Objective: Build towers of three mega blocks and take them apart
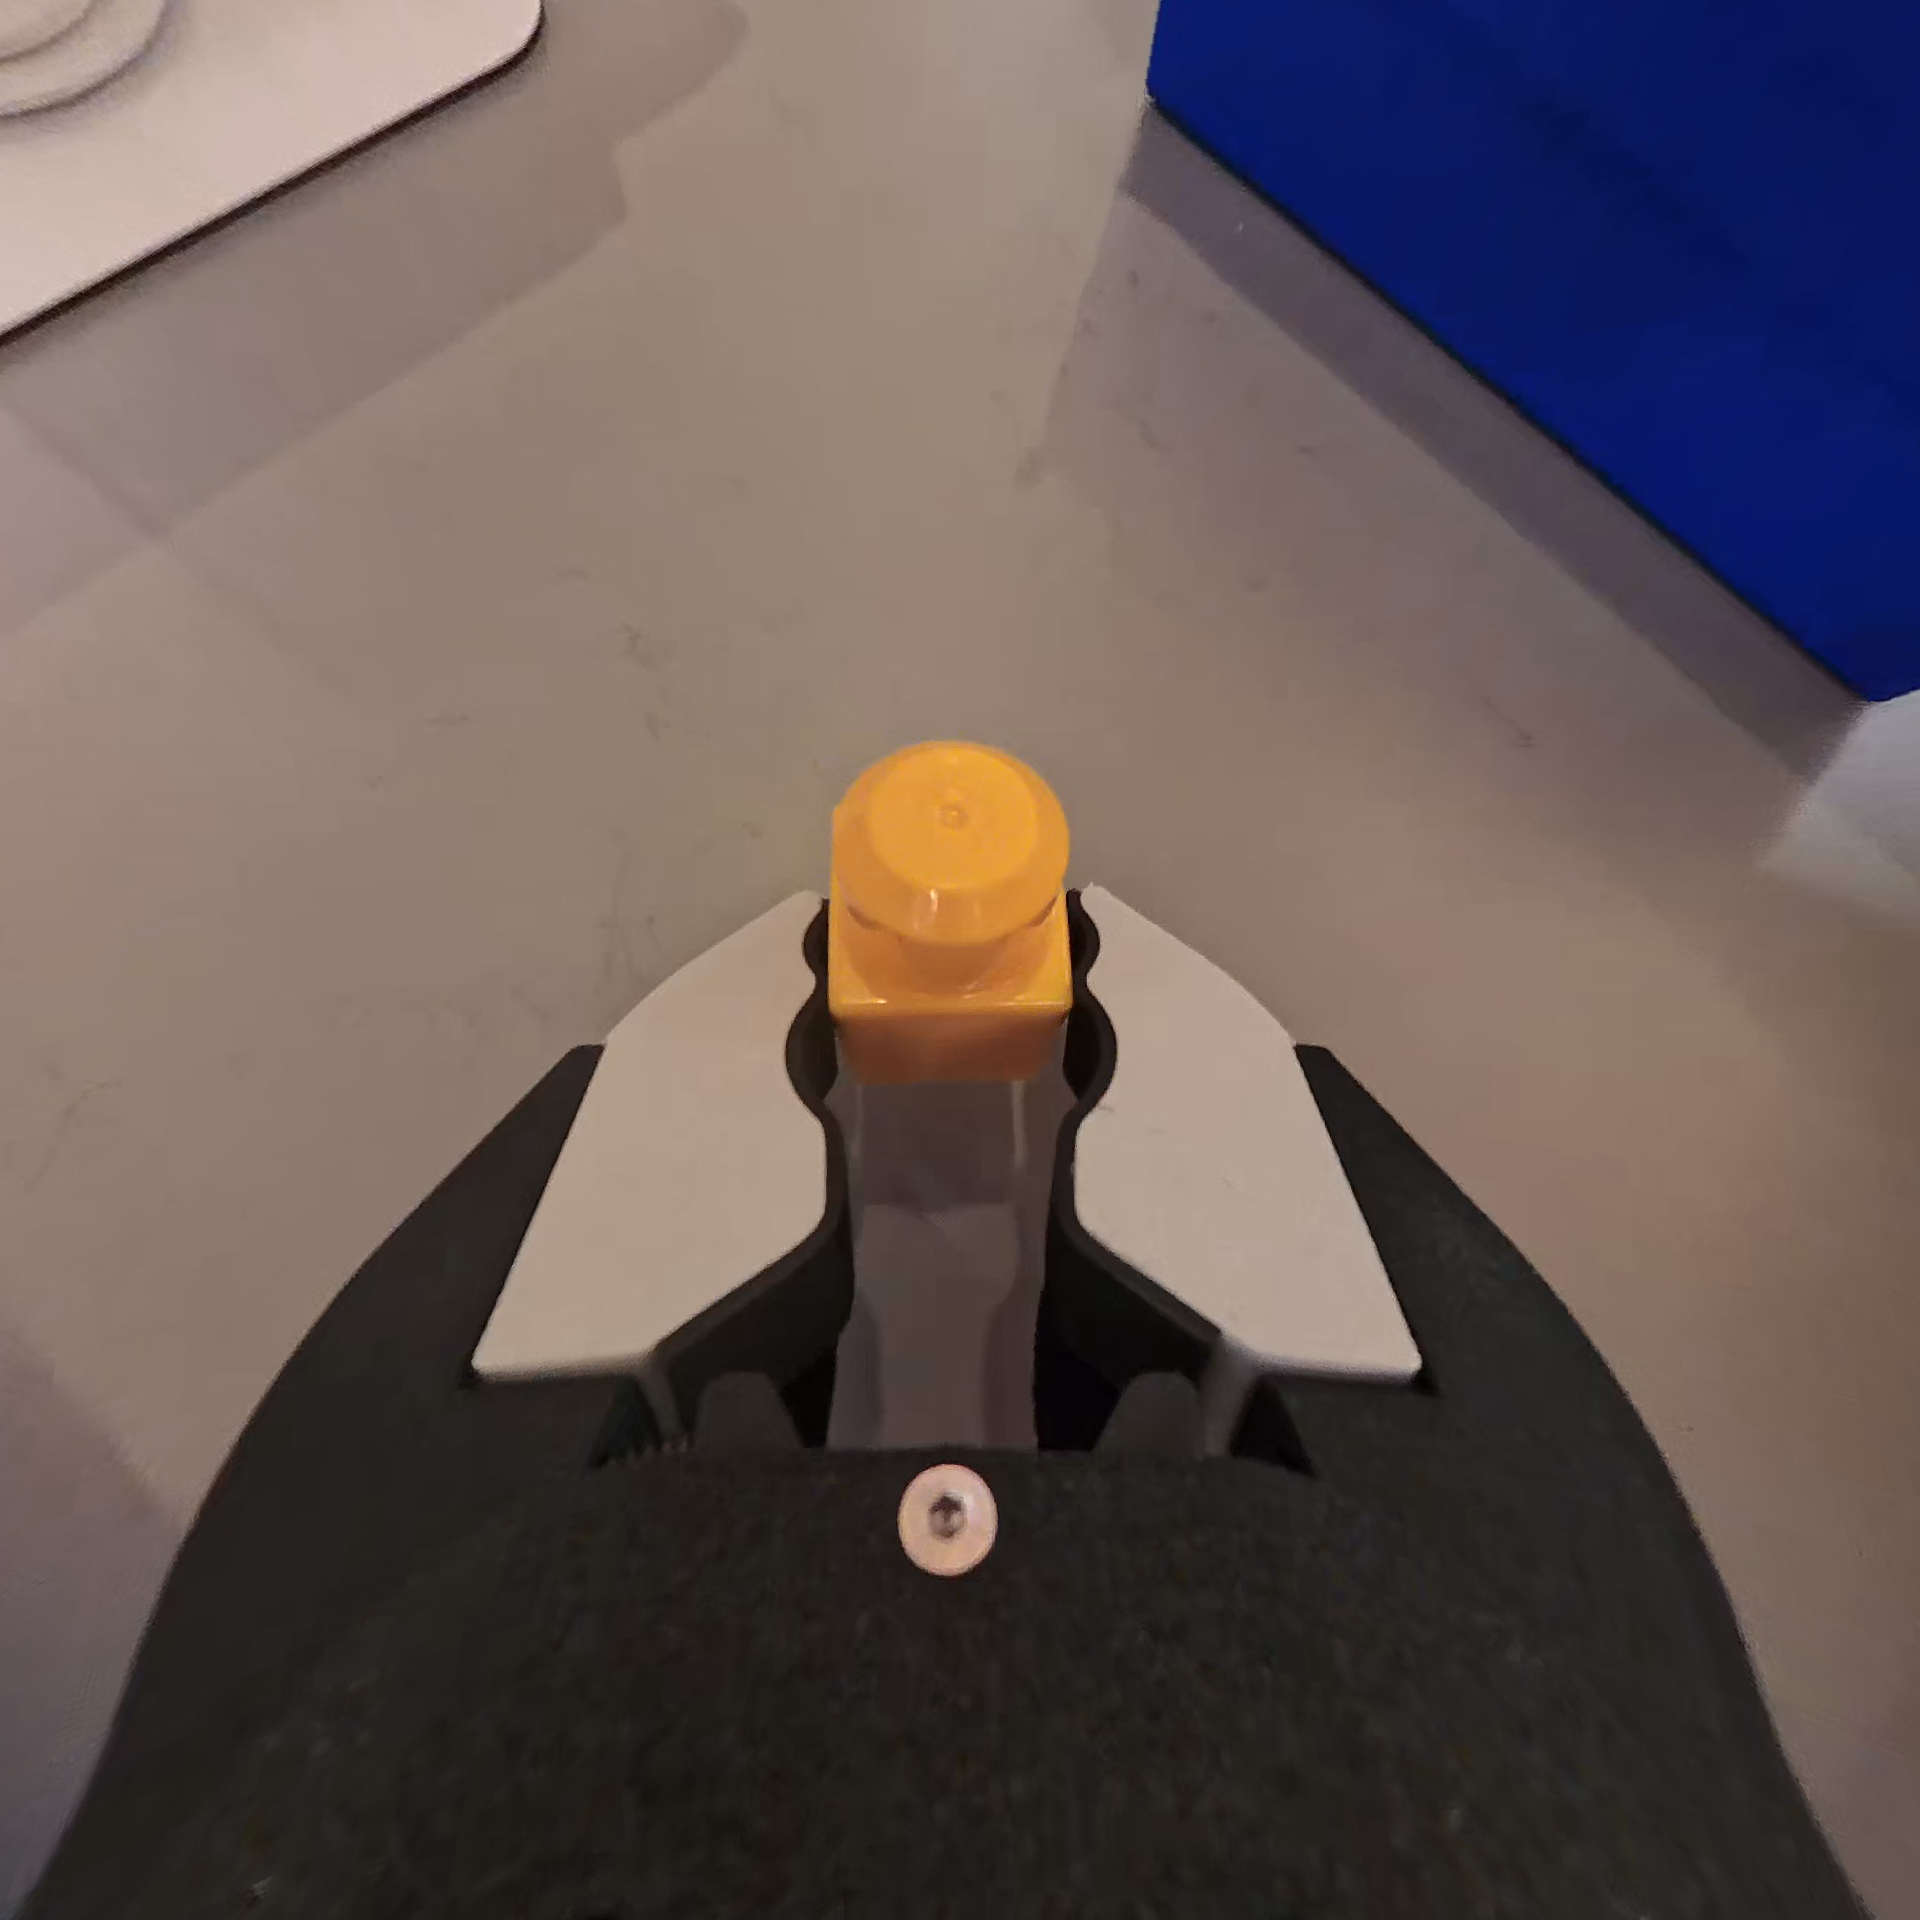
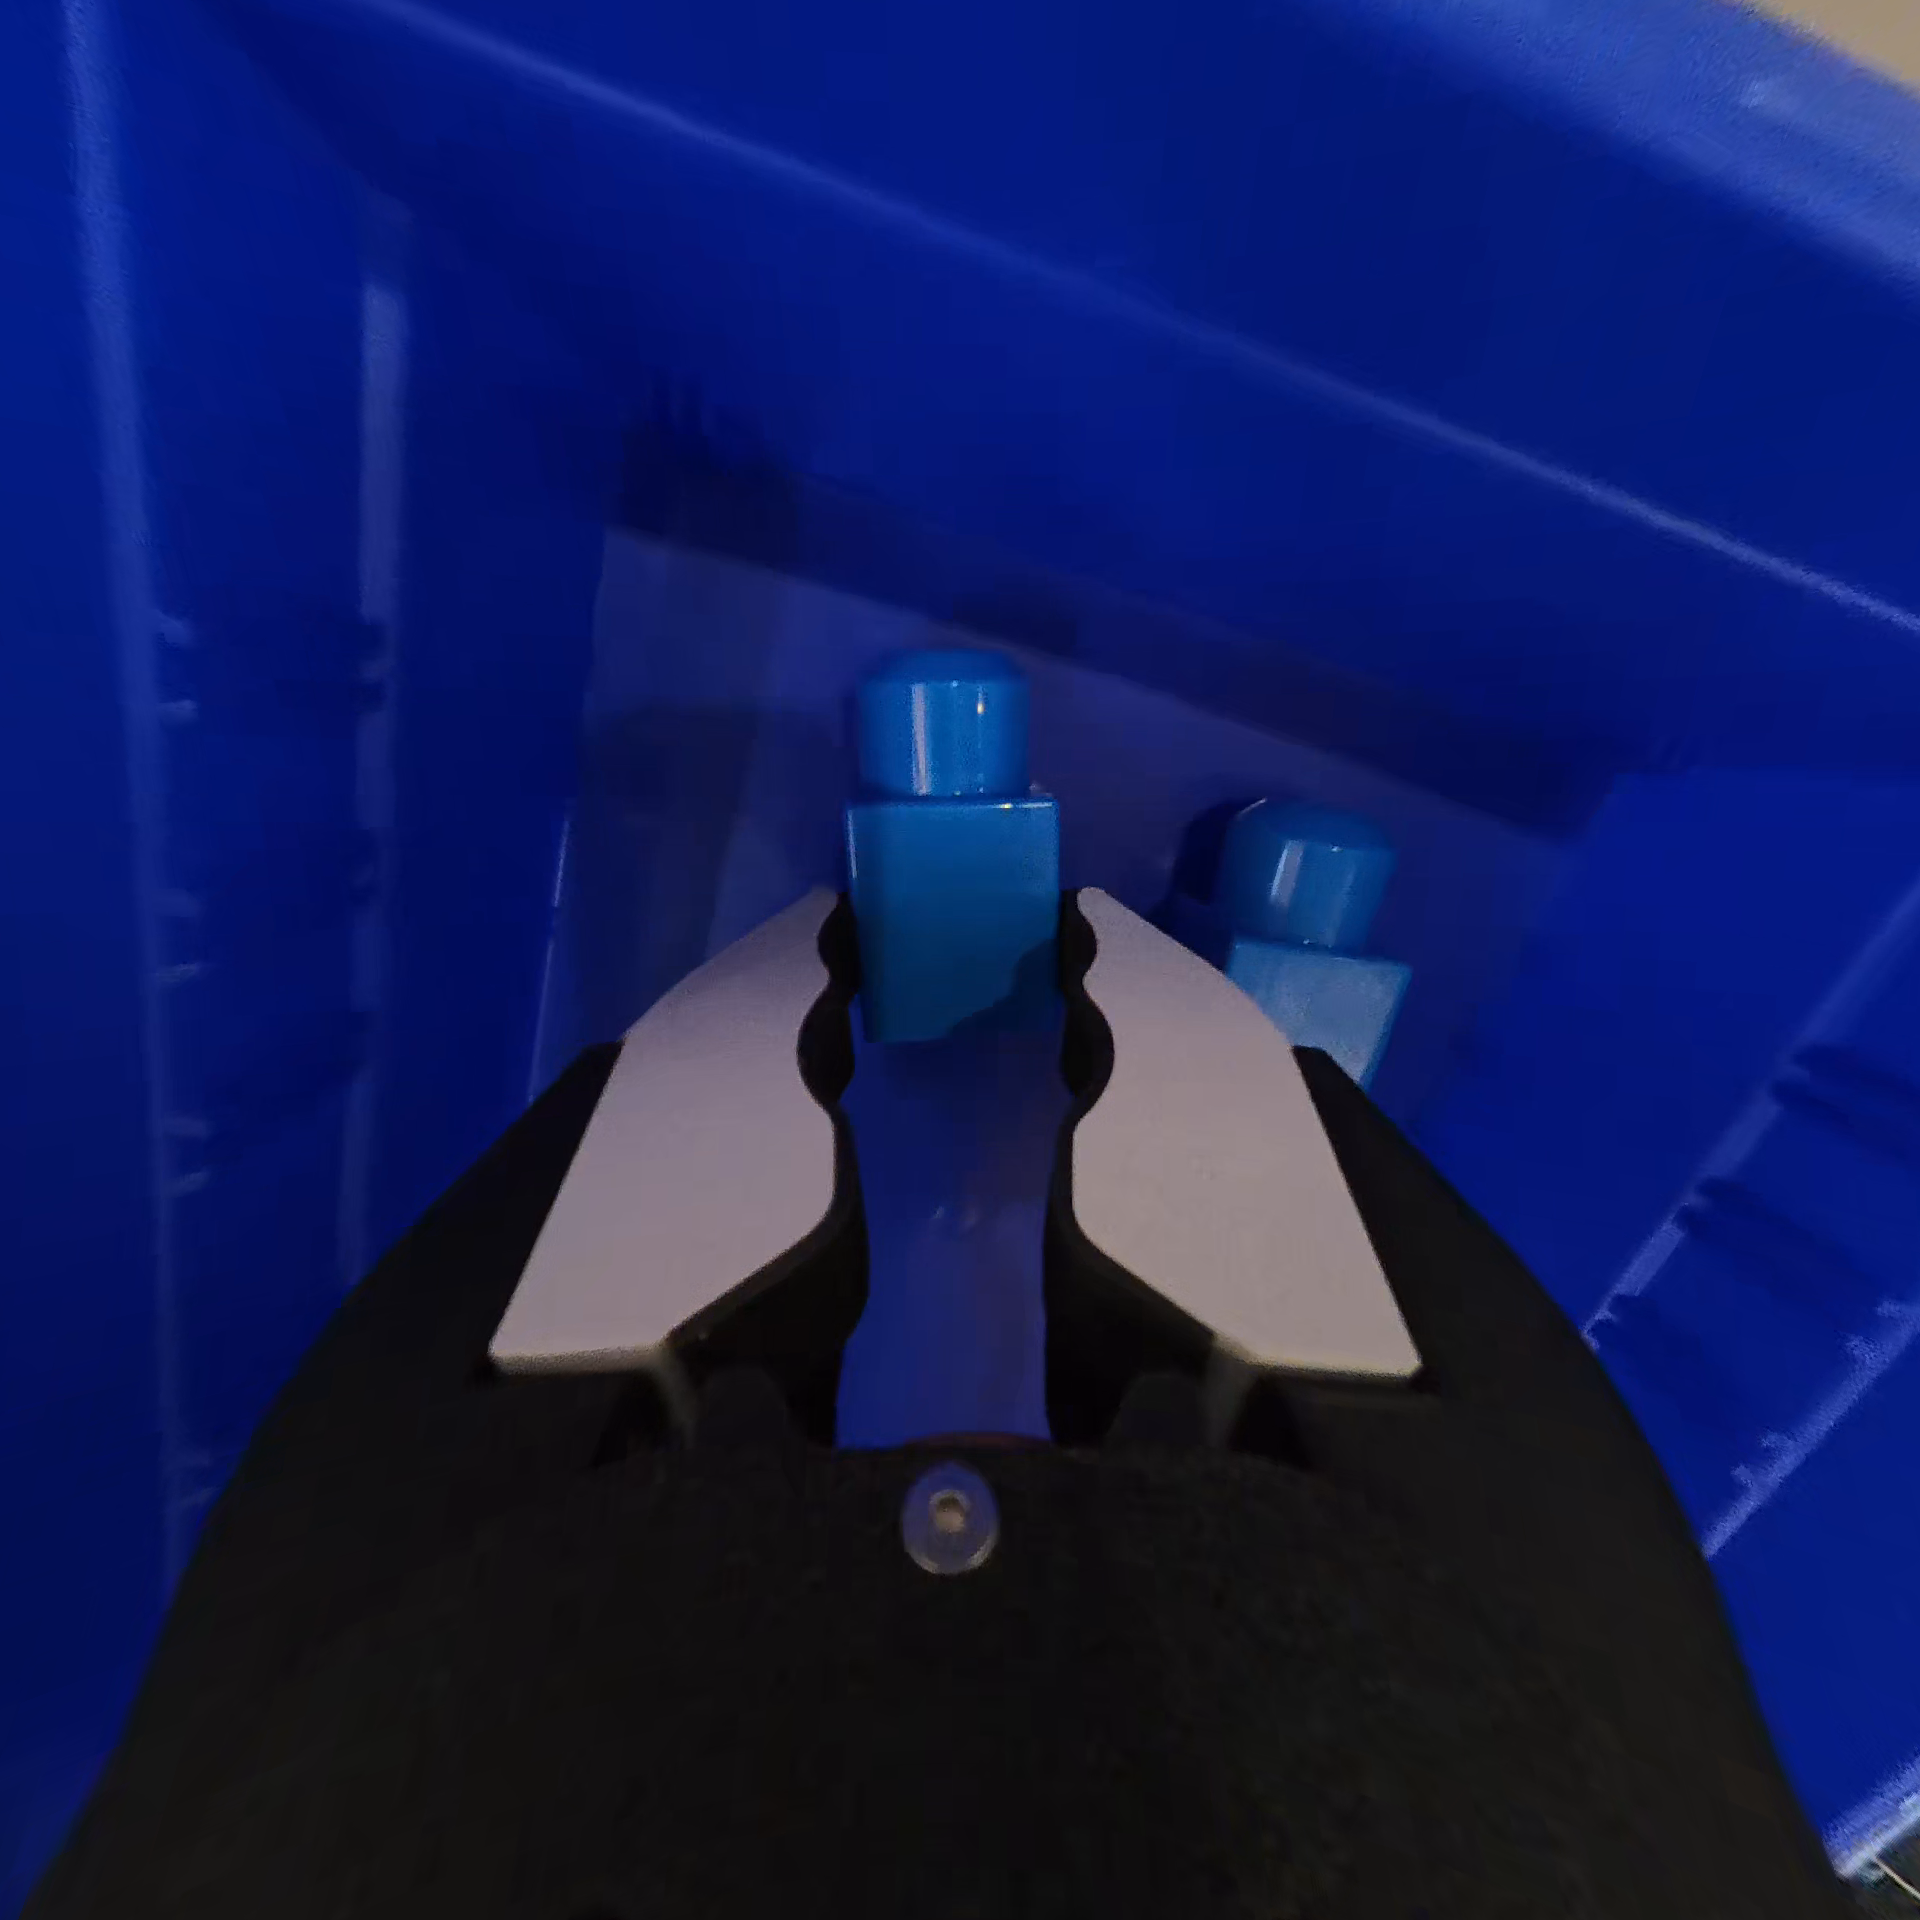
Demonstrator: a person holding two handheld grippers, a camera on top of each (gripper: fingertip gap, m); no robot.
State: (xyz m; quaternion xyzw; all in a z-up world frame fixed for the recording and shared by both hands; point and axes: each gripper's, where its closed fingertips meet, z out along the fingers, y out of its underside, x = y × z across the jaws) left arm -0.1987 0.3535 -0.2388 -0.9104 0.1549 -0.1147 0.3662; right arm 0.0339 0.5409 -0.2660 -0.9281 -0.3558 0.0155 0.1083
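Note:
In the left wrist view my left gripper (image 1: pixel 948 935) is shut on an orange one-stud mega block (image 1: pixel 948 997), stud pointing away, held over the grey table (image 1: pixel 520 623). In the right wrist view my right gripper (image 2: pixel 958 940) is inside a blue bin (image 2: pixel 1143 312) and is shut on a blue one-stud block (image 2: pixel 951 914), stud pointing away. A second blue block (image 2: pixel 1314 935) lies just right of it on the bin floor, partly hidden behind my right finger.
The blue bin's outer wall (image 1: pixel 1610 260) stands at the upper right of the left wrist view. A white flat board (image 1: pixel 208 135) lies at the far left corner. Bin walls close in around my right gripper. Some 30 cm of space lies between my two pairs of fingers.

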